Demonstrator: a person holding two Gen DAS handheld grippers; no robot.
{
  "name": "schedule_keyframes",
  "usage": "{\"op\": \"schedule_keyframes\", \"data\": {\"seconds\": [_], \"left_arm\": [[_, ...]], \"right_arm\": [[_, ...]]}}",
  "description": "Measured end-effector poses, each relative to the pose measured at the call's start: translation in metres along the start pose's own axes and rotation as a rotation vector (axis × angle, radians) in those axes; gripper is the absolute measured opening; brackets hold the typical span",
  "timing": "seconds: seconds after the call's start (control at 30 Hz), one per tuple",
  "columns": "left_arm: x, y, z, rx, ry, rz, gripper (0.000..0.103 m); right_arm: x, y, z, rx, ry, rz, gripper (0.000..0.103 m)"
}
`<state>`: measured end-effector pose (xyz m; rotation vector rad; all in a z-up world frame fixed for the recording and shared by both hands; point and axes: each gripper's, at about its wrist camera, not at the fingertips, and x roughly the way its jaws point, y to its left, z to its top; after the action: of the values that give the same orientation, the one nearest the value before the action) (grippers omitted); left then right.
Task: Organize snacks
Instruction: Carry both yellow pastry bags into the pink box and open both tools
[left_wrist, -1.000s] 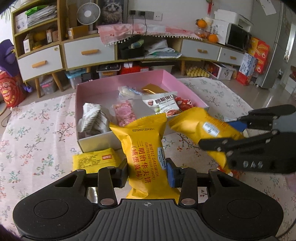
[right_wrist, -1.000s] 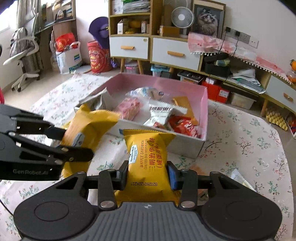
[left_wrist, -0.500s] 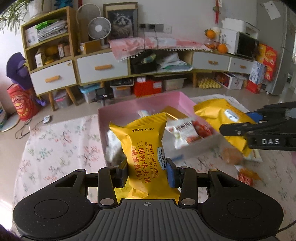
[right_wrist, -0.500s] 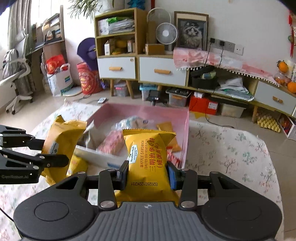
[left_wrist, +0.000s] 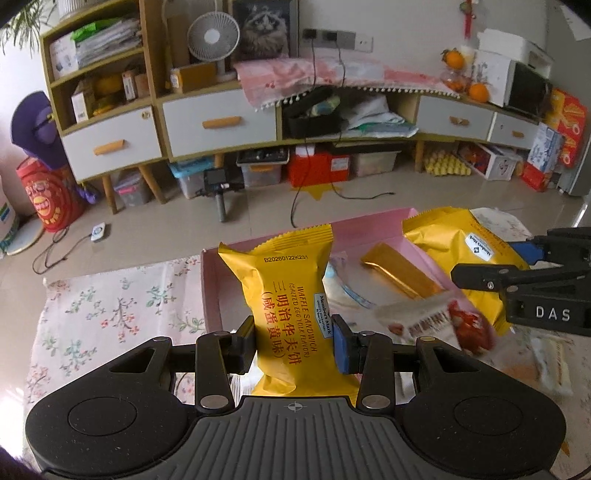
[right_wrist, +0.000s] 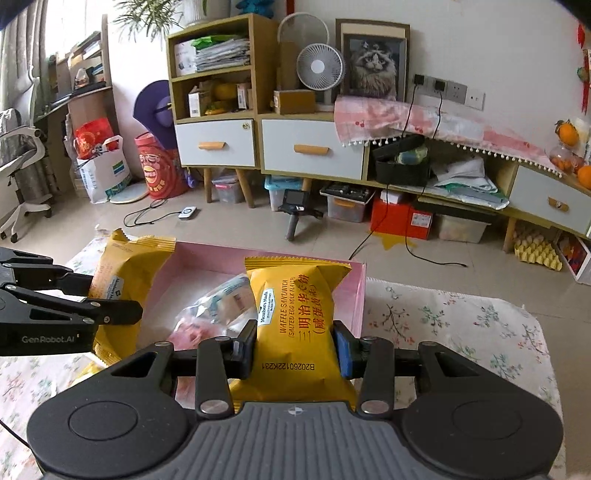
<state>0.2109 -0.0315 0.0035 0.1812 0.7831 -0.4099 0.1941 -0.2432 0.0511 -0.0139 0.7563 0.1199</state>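
My left gripper (left_wrist: 293, 341) is shut on a yellow waffle sandwich packet (left_wrist: 288, 302) and holds it upright above the near left part of the pink box (left_wrist: 210, 291). My right gripper (right_wrist: 295, 345) is shut on a second yellow waffle sandwich packet (right_wrist: 295, 314), held over the pink box (right_wrist: 358, 295). In the left wrist view the right gripper (left_wrist: 535, 284) and its packet (left_wrist: 461, 251) show at the right. In the right wrist view the left gripper (right_wrist: 55, 306) and its packet (right_wrist: 125, 273) show at the left.
The box holds a gold bar (left_wrist: 400, 275), a white and red packet (left_wrist: 436, 321), a clear packet (right_wrist: 221, 299) and a pink packet (right_wrist: 188, 332). It stands on a floral cloth (left_wrist: 110, 310). Loose snacks (left_wrist: 550, 365) lie right of it. Cabinets (right_wrist: 310, 151) stand beyond.
Both grippers have moved forward over the box with their packets, and both views have tilted up toward the room. The grips are unchanged.
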Motion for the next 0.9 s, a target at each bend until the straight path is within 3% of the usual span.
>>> {"op": "schedule_keyframes", "data": {"seconds": [0.27,0.63,0.7,0.77,0.8,0.9], "left_arm": [[0.027,-0.003,0.012,0.052,0.009,0.025,0.038],[0.056,-0.002,0.010,0.035,-0.011,0.046,0.042],[0.053,-0.001,0.008,0.027,-0.012,0.032,0.049],[0.049,-0.001,0.008,0.035,-0.022,0.034,0.057],[0.047,-0.001,0.008,0.039,-0.025,0.032,0.063],[0.039,-0.002,0.007,0.035,-0.027,0.018,0.067]], "right_arm": [[0.028,-0.003,0.002,-0.003,0.028,-0.005,0.021],[0.042,-0.003,0.006,-0.002,0.018,-0.016,0.024],[0.040,-0.002,0.006,-0.009,0.007,-0.025,0.030],[0.036,-0.001,0.005,-0.019,-0.001,-0.020,0.042],[0.035,-0.001,0.006,-0.022,-0.003,-0.021,0.042],[0.030,-0.002,0.008,-0.013,-0.008,-0.029,0.046]]}}
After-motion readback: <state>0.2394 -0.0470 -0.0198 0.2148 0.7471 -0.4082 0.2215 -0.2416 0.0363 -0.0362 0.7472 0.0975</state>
